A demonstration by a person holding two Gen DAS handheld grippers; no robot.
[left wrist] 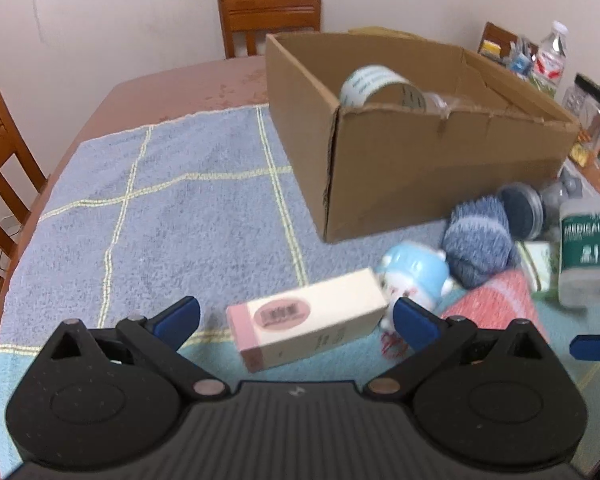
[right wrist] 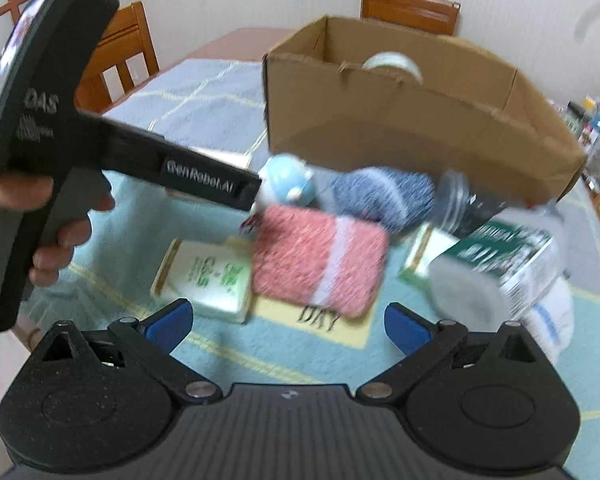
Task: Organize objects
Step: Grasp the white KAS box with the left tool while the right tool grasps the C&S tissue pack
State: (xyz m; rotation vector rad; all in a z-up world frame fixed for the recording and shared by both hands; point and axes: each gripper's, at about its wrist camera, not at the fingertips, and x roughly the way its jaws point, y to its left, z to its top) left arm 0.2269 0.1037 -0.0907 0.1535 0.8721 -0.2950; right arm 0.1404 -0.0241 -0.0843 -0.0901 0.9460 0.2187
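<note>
An open cardboard box [left wrist: 440,168] stands on the towel-covered table with a tape roll [left wrist: 380,86] inside; it also shows in the right wrist view [right wrist: 412,128]. My left gripper [left wrist: 296,316] is open, its jaws on either side of a cream and pink carton [left wrist: 308,318] lying on the towel. My right gripper [right wrist: 288,320] is open and empty, just short of a red and white cloth [right wrist: 320,260]. Near it lie a green and white carton [right wrist: 204,276], a blue figurine [right wrist: 288,180], a blue yarn ball [right wrist: 384,196] and a green-labelled tub [right wrist: 496,268].
A jar [left wrist: 524,210] lies by the box. Bottles and clutter [left wrist: 552,60] crowd the table's far right. Wooden chairs [left wrist: 268,20] stand around the table. The blue checked towel [left wrist: 160,208] spreads left of the box. The left tool's body [right wrist: 60,140] crosses the right wrist view.
</note>
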